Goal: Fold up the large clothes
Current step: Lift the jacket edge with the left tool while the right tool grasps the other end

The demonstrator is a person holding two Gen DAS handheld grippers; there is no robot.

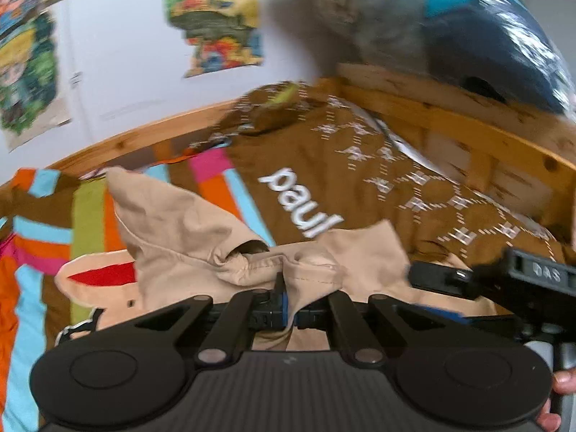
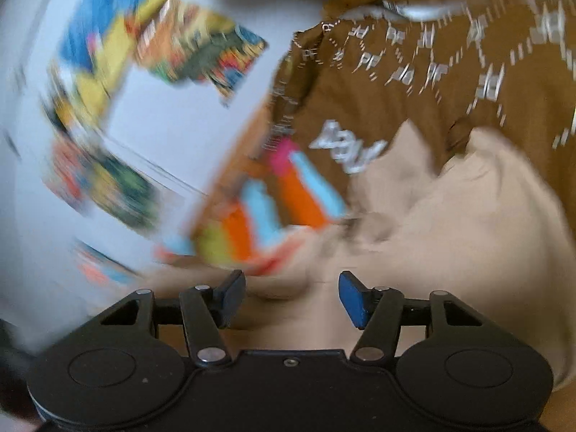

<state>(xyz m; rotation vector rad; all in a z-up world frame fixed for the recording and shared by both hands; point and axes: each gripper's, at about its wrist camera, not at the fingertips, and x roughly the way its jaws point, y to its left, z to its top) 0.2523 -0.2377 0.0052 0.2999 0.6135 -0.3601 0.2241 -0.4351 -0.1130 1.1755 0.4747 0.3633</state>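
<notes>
A beige garment (image 1: pixel 187 230) lies crumpled on a bed, with a red-lined part (image 1: pixel 104 275) at its left. My left gripper (image 1: pixel 283 289) is shut on a bunched fold of this garment and holds it up close to the camera. The right gripper's black body (image 1: pixel 532 273) shows at the right edge of the left wrist view, beside the same cloth. In the blurred right wrist view my right gripper (image 2: pixel 291 297) has its jaws apart. The beige garment (image 2: pixel 450 216) lies in front of the blue pads (image 2: pixel 352 298), which do not press on it.
Under the garment are a brown duvet (image 1: pixel 360 165) with white print and a striped sheet (image 1: pixel 36 237). A wooden bed frame (image 1: pixel 450 122) runs along the back and right. Posters (image 1: pixel 216 18) hang on the white wall. A blue bundle (image 1: pixel 486 36) sits above the frame. A person's fingers (image 1: pixel 565 381) show at the lower right.
</notes>
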